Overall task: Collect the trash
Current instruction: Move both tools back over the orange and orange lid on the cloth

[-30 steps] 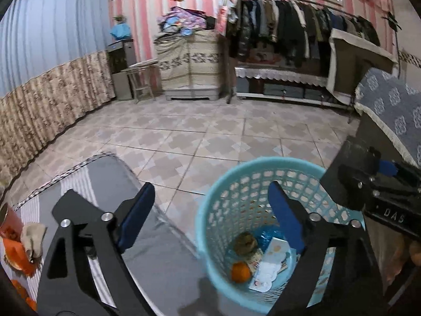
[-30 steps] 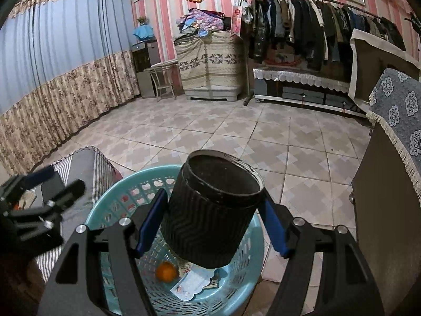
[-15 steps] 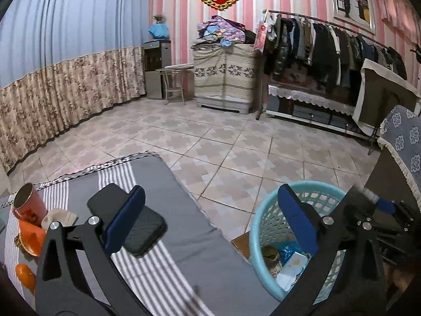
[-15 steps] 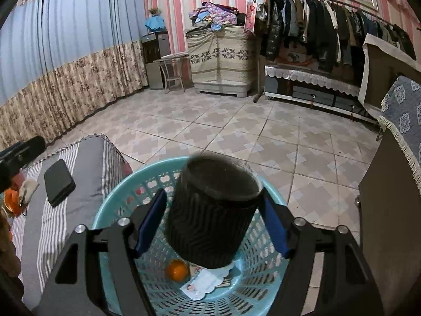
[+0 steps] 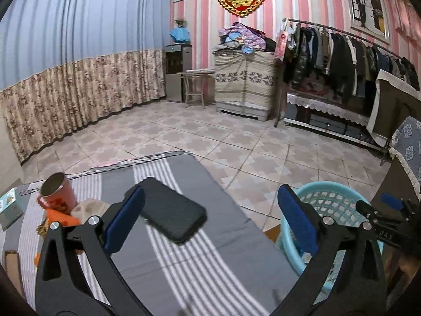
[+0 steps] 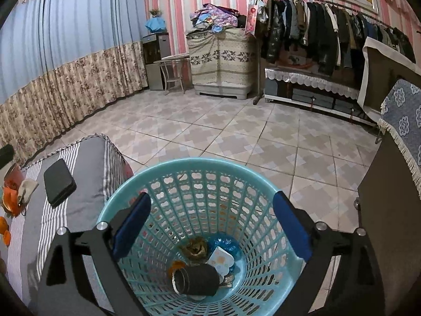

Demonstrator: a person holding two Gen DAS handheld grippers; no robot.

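The right tool [image 6: 210,226] hangs over the blue basket [image 6: 168,173], tilted down toward its inside. Its jaws have just been opening and now stand spread wide, with nothing between them. The left tool [image 5: 210,221] is held above the striped bed cover [image 5: 210,263], also tilted down, its jaws spread as wide as they go and empty; the black phone [image 5: 173,210] on the cover shows in the gap between its fingers, lying beyond them.

The basket stands on the tiled floor just right of the bed. In its bottom lies the black cup [image 6: 197,280], on its side with its open mouth turned left. Behind it are an orange [image 6: 176,264], a white paper piece with orange marks [image 6: 219,260], a brown crumpled lump [image 6: 194,247] and a blue wrapper [image 6: 226,245].

At the far left of the bed cover stand a red mug [image 5: 56,194], an orange wrapper [image 5: 59,217], a beige cloth [image 5: 90,208] and a small box [image 5: 8,208].
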